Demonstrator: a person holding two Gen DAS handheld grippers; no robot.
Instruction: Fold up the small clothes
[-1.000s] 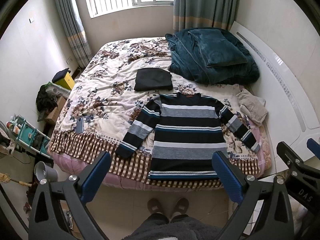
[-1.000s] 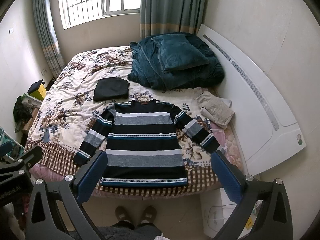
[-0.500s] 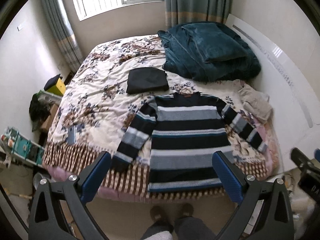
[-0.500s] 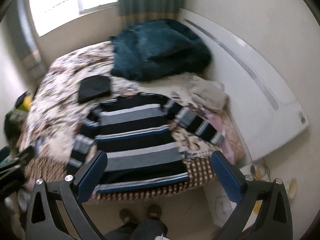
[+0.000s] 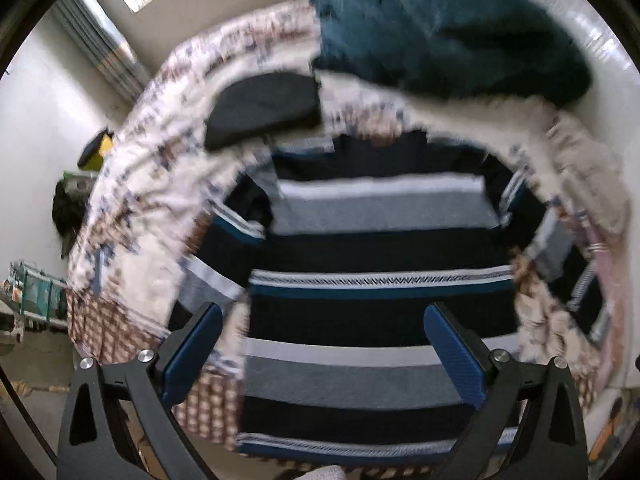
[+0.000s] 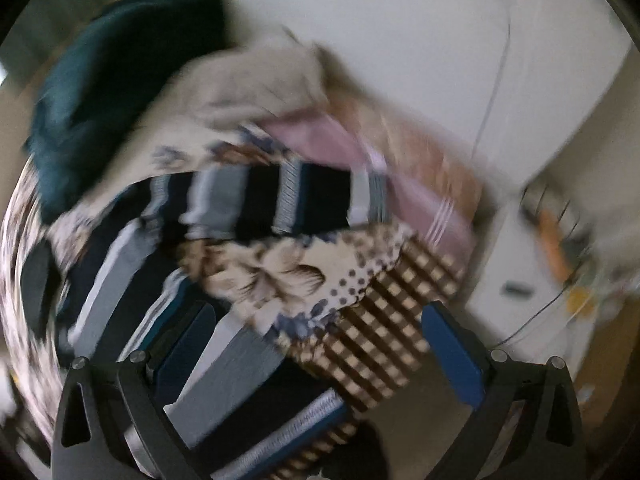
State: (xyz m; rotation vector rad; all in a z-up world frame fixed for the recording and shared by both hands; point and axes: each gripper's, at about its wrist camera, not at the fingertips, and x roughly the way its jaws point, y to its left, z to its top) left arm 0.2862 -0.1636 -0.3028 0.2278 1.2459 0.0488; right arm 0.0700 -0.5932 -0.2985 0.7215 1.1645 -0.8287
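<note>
Nearest us, our left gripper [image 5: 323, 354] hangs with its jaws spread wide and empty over the lower body of the striped sweater [image 5: 376, 264], and our right gripper [image 6: 318, 350] is likewise open and holding nothing, poised above the sweater's hem corner and the checked edge of the bedspread [image 6: 384, 328]. The sweater lies flat, face up, on the near part of the bed with both sleeves spread outward. We judge it a soft, light knit that will sag and stretch, so we would pinch it at a sleeve cuff [image 6: 370, 196] or hem corner. Just beyond the collar sits a folded black garment [image 5: 264, 110], a crumpled beige garment [image 6: 256, 84] lies past the right sleeve, and the teal blanket [image 5: 448, 28] is heaped farthest; none covers the sweater, though both views are blurred.
</note>
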